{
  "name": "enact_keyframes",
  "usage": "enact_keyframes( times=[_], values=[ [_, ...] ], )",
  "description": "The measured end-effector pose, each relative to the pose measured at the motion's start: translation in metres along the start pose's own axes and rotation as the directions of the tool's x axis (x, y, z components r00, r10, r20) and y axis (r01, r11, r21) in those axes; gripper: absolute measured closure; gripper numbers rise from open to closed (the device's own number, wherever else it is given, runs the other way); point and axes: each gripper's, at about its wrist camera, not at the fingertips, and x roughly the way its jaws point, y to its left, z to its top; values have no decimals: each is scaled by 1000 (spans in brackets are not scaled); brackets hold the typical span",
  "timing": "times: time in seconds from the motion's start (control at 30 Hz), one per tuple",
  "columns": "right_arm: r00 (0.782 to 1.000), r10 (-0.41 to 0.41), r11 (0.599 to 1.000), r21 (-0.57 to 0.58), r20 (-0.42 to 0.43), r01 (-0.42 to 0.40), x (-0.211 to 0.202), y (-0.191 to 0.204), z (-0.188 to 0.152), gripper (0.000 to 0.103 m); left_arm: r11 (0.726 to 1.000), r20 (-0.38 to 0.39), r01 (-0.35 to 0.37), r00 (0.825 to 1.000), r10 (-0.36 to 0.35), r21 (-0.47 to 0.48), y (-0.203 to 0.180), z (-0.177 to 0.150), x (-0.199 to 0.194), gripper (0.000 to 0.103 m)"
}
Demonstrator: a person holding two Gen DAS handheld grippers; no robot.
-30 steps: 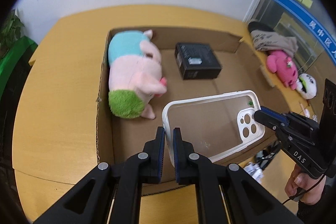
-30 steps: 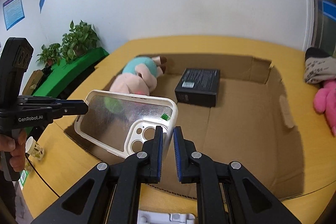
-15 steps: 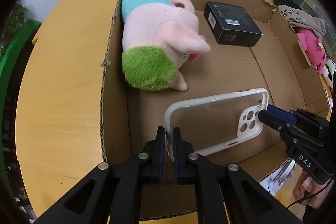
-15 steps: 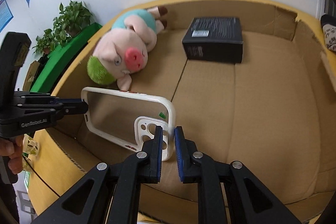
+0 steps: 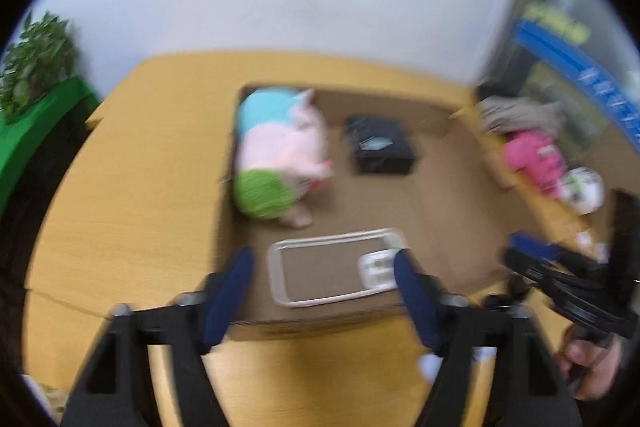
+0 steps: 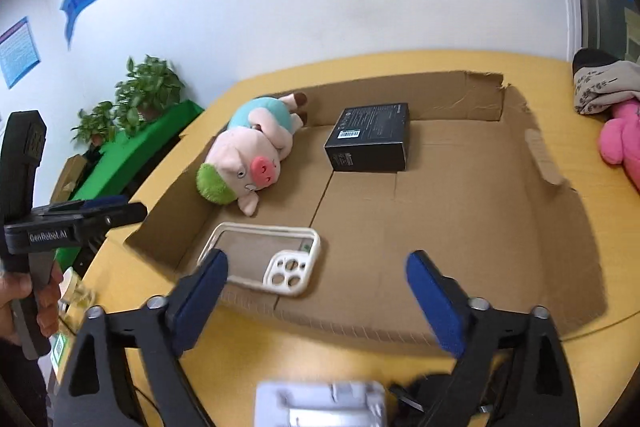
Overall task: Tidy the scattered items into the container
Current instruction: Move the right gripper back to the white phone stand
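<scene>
A clear phone case with a white rim (image 6: 264, 261) lies flat on the floor of the shallow cardboard box (image 6: 460, 211), near its front left corner; it also shows in the blurred left wrist view (image 5: 336, 273). A pink pig plush (image 6: 248, 155) and a black box (image 6: 370, 137) lie further back in the cardboard box. My left gripper (image 5: 324, 279) is open and empty above the box's front edge. My right gripper (image 6: 316, 283) is open and empty, just in front of the case.
A pink plush (image 6: 622, 139) and a grey sock (image 6: 600, 87) lie on the yellow table right of the box. A white object (image 6: 320, 405) sits on the table under my right gripper. Potted plants (image 6: 148, 91) stand at the left.
Both grippers have opened and let go of the phone case, which now lies on the box floor. Both have pulled back and up from it.
</scene>
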Motion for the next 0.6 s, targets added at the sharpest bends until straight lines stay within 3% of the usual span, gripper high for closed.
enact_keyframes(
  times=[0.03,0.13,0.17,0.2,0.23,0.27,0.3,0.4,0.53,0.6],
  values=[
    [1000,-6,1000,-4,-7,6,-6,-3,-4,92,1000,-20,11,1000,-10,6,-4,-3,0,95],
    [1000,-12,999,33,-7,12,-20,-14,-17,93,999,-40,30,999,-29,15,-18,-10,-3,98],
    [1000,-16,999,51,-4,17,-26,-19,-22,66,999,-22,18,1000,-17,35,-25,-12,-8,95],
    [1000,-14,997,70,-7,15,-30,-24,-26,40,999,-13,7,1000,-6,42,-31,-13,-10,81],
    [1000,-13,996,94,-4,14,-35,-29,-31,3,999,-2,3,1000,-3,45,-35,-15,-14,69],
    [1000,-17,994,105,7,16,-41,-32,-37,1,999,10,16,1000,-17,45,-39,-17,-17,37],
    [1000,-20,994,107,8,19,-46,-34,-41,1,998,26,31,999,-32,46,-42,-20,-18,23],
    [1000,-12,992,122,-15,14,-56,-39,-61,1,991,16,89,996,-91,96,-59,-38,-15,23],
    [999,-13,987,159,-52,21,-61,-49,-91,1,965,-80,170,984,-157,202,-90,-65,8,23],
    [997,-14,984,175,-78,28,-62,-53,-105,1,949,-129,180,980,-151,258,-107,-79,24,23]
  ],
)
